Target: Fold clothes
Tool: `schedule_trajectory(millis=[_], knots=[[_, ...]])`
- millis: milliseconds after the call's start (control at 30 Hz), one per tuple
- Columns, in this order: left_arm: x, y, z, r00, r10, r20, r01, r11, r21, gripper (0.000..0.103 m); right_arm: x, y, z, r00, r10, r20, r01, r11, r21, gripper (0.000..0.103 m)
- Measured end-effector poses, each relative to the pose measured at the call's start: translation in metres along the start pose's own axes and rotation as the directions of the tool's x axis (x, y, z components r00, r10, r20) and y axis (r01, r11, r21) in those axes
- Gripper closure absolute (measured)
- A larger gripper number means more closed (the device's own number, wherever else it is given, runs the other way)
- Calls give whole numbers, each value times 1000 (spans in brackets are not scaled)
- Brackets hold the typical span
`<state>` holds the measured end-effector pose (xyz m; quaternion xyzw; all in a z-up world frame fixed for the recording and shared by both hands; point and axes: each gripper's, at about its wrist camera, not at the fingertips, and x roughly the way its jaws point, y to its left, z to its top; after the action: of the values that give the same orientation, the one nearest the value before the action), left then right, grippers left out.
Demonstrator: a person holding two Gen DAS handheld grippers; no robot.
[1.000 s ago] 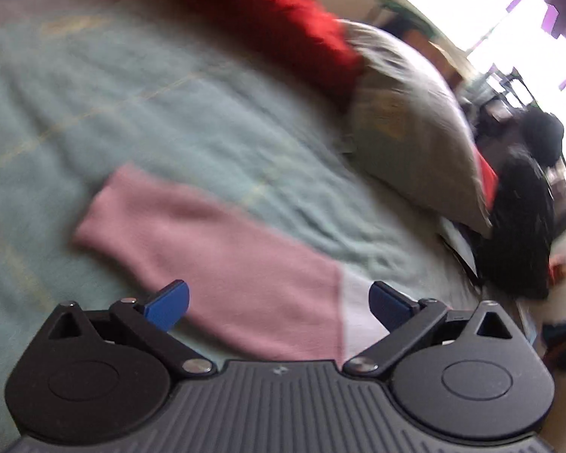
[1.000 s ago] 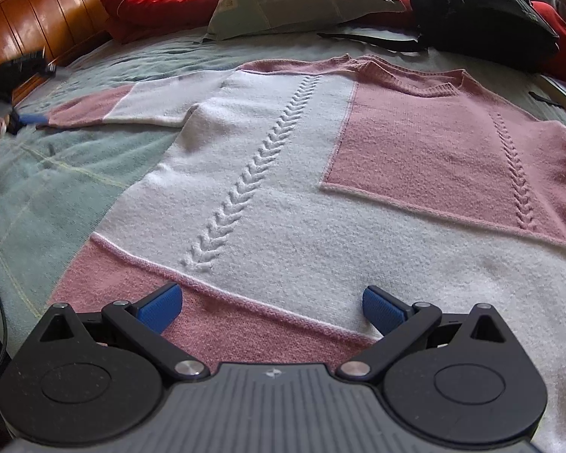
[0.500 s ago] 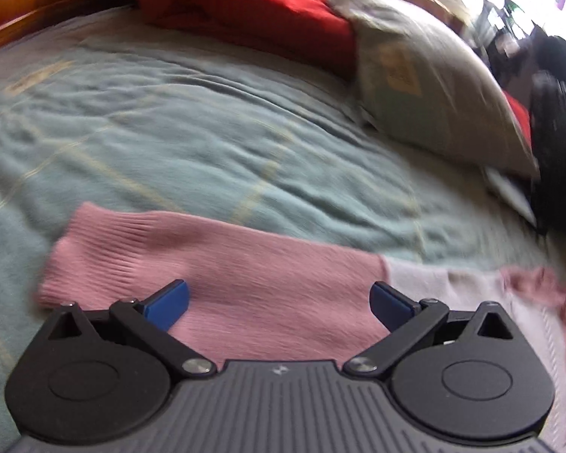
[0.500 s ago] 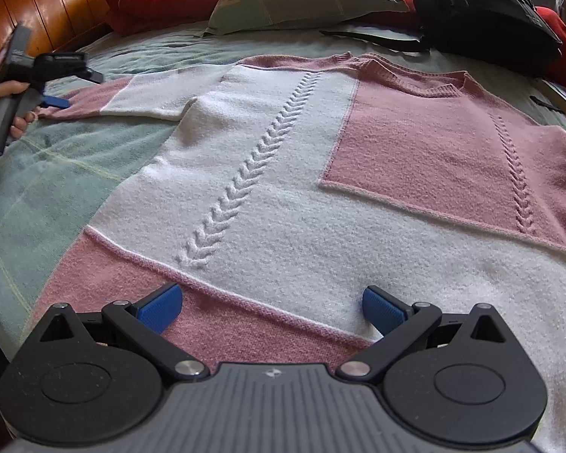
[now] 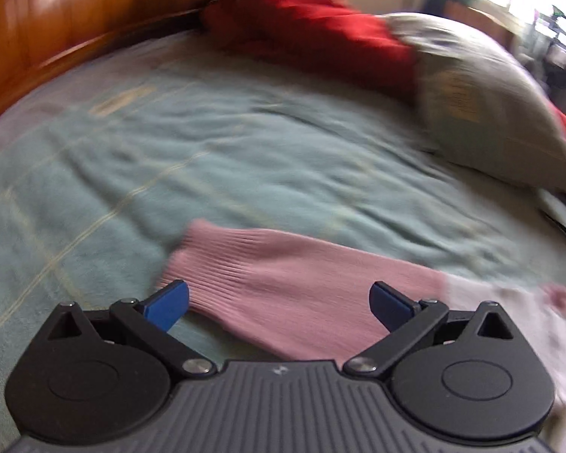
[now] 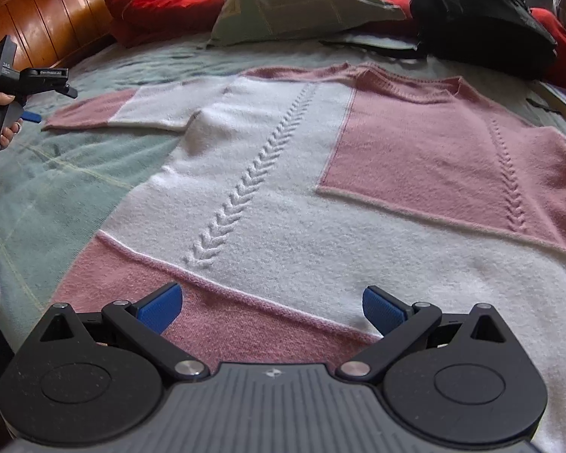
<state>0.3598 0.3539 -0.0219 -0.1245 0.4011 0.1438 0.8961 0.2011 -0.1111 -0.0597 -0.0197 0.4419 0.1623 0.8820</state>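
A pink and white knitted sweater lies flat on the bed, front up, with its neck toward the pillows. Its left sleeve stretches out to the left and ends in a pink cuff. My left gripper hovers open just over that cuff, which lies between its blue fingertips. In the right wrist view the left gripper shows at the far left, held by a hand. My right gripper stands open above the pink hem at the sweater's bottom edge, holding nothing.
A green checked bedspread covers the bed. A wooden headboard, red pillows and a grey-green pillow line the far side. A black bag sits at the back right.
The left gripper has swung left and back along the sleeve toward the cuff end, with motion blur. The right gripper has stayed over the hem. Both stay open.
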Motion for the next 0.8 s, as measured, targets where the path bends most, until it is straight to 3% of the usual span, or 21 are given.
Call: schedule_trajectory(millis=[100,200,333,433,533,600,633,667,733,800], knots=[[-33,-46,-14,994,-105,19,101,985,142,2,-14,-8,-3,999,-20,25,20,1000,11,0],[-68,-104,-39,971,-237,-15,231,927,294,2,-27,-17,-6,998,-43,50,42,999,21,0],[-113,-181,-87,918,-388,-81,378,793,478,1,-50,-38,-15,988,-126,90,123,992,36,0],[-138,-226,-138,880,-449,-151,446,678,584,1,-60,-57,-29,972,-211,102,208,977,38,0],[-153,-259,-201,860,-463,-216,469,547,693,1,-60,-77,-46,961,-255,102,252,967,43,0],[-156,-267,-239,862,-450,-233,454,483,749,1,-55,-87,-57,958,-276,80,273,961,47,0],[-155,-269,-256,863,-446,-236,448,464,764,1,-51,-90,-62,958,-279,69,276,960,45,0],[-151,-268,-268,865,-438,-245,450,462,764,1,-47,-92,-68,961,-268,63,266,963,42,0],[-143,-262,-287,883,-393,-256,441,511,738,1,-40,-97,-80,969,-241,54,239,970,54,0],[-145,-243,-293,876,-427,-223,452,570,686,1,-42,-99,-94,971,-224,86,220,974,47,0]])
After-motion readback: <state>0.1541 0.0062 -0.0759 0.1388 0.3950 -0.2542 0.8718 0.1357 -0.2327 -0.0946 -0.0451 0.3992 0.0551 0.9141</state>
